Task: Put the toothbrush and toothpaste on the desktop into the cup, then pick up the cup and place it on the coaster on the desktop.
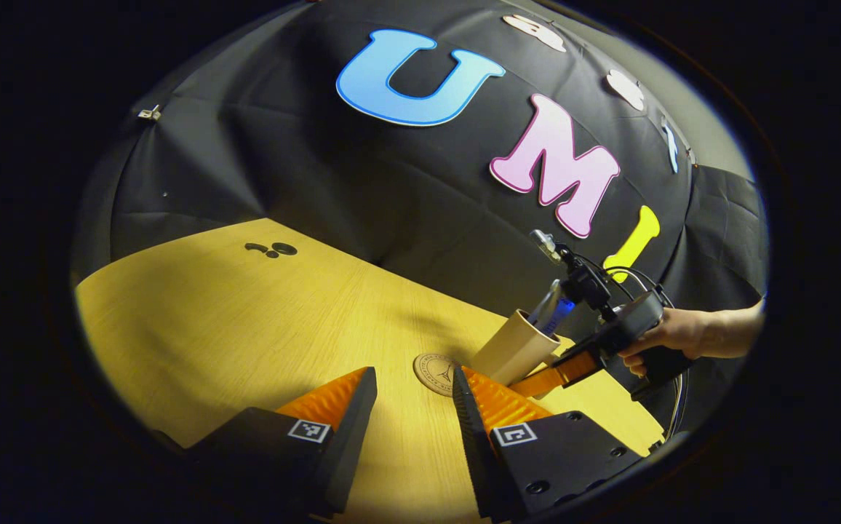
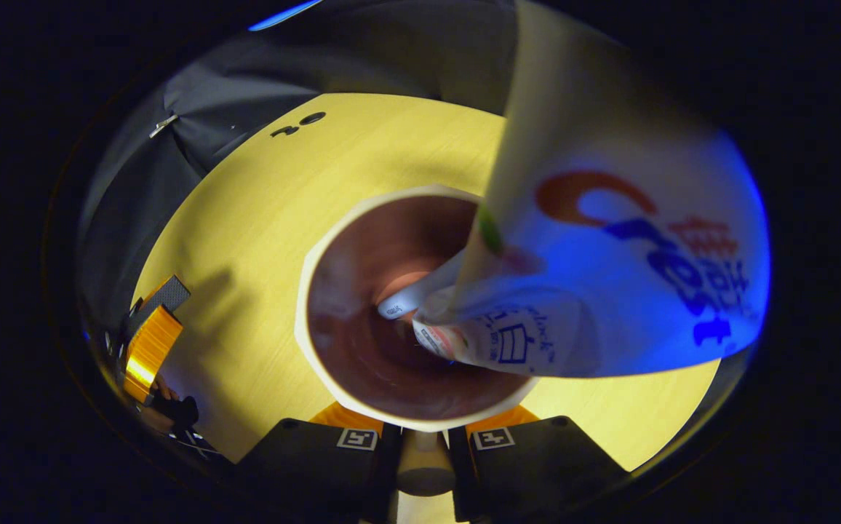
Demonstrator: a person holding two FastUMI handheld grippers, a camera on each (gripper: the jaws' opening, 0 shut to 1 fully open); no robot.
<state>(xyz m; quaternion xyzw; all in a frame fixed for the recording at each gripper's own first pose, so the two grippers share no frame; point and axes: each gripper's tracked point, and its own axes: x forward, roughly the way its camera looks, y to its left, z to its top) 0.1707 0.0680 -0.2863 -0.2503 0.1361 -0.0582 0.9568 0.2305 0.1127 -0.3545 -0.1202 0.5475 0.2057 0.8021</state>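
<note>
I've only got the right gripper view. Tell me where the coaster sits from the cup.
Observer: In the left gripper view the coaster lies flat on the table, just left of the base of the cup.
Operator: Confirm whether the cup is on it.
Observer: Not on it. The cup is beside the coaster, its rim leaning towards the hand that holds the right claw.
Operator: Report the left claw.
Observer: The left claw is open and empty, and the coaster shows between its fingertips.
</note>
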